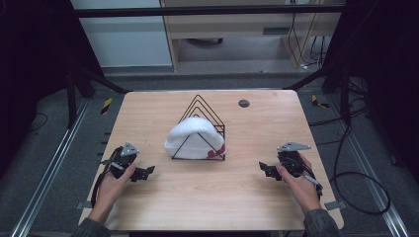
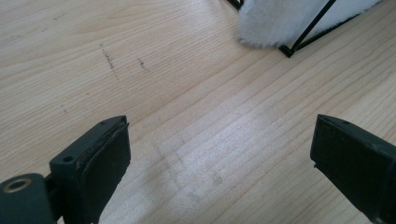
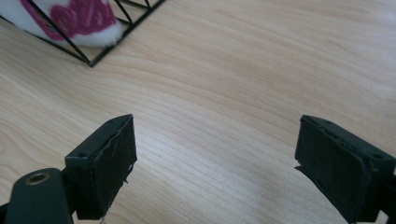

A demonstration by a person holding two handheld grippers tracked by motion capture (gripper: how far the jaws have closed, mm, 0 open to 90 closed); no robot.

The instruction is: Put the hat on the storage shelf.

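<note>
A white fluffy hat (image 1: 191, 139) with a pink mark at its right end sits inside a black wire triangular rack (image 1: 201, 112) at the middle of the wooden table (image 1: 217, 192). My left gripper (image 1: 146, 171) rests on the table to the rack's lower left, open, with bare wood between its jaws. In the left gripper view the hat's white edge (image 2: 275, 23) and a rack corner lie ahead at the top right. My right gripper (image 1: 263, 168) sits at the right, open and empty. The right gripper view has the pink-marked hat (image 3: 79, 18) at its top left.
A small dark round disc (image 1: 243, 103) lies on the table behind the rack to the right. Cables (image 1: 356, 177) trail on the floor right of the table. Metal rails (image 1: 54, 163) run along both sides. A cabinet stands beyond the far edge.
</note>
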